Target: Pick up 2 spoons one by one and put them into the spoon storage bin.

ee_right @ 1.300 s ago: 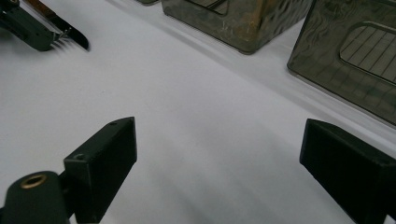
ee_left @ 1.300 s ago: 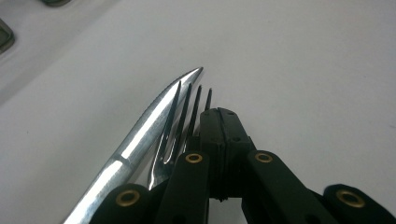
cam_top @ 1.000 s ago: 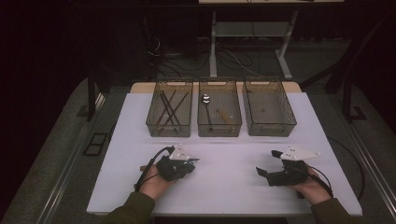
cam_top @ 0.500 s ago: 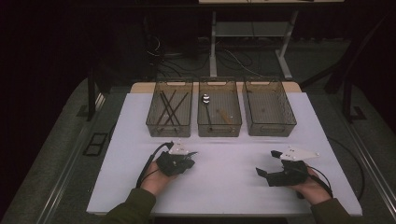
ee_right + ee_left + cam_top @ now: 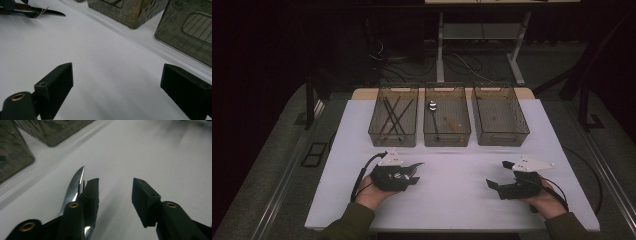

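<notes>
oddly, the knife (image 5: 75, 183) lies on the desk (image 5: 452, 200) against the outside of one finger of the left gripper (image 5: 115, 192) — jaws just opened, nothing between them, likely to regrip. right gripper (image 5: 117, 87) waits wide apart, empty; three bins (image 5: 447, 120) stand beyond.

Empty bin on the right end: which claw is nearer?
Right. The right claw sits on the table just in front of the empty bin; the left claw lies off toward the chopsticks bin, two bins across.
</notes>
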A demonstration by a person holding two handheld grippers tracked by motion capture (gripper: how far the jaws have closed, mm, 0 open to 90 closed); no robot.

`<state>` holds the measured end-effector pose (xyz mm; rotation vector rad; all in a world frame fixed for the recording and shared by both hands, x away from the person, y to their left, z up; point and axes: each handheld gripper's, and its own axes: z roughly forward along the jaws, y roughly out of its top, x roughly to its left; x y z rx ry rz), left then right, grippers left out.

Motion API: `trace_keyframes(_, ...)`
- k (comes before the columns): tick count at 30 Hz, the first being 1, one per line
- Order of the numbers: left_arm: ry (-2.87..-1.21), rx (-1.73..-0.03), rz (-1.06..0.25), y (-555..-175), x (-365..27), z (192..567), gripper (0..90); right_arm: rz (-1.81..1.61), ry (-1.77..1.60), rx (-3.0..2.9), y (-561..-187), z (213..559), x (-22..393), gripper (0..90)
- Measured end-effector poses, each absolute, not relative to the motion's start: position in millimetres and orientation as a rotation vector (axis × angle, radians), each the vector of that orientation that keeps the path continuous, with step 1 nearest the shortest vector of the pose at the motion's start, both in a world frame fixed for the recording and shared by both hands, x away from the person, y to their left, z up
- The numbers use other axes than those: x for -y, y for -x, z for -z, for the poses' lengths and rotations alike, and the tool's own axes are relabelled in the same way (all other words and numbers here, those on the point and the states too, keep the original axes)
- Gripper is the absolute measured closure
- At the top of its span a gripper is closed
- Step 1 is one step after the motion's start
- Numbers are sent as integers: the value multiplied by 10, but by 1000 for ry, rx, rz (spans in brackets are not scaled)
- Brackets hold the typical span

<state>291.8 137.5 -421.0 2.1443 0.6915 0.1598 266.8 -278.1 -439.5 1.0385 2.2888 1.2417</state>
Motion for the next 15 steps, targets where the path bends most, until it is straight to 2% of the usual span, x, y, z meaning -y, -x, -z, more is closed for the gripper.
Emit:
trace_keyframes(6, -2117, -740, -179, -2899, -1623, 4171, 461, -1241, -1046, -2282, -2662, 4388, 2792, 110)
trace_keyframes(15, -2115, -806, -213, -2828, -1928, 4186, 488, -1239, -1044, -2280, -2675, 4393, 2792, 110)
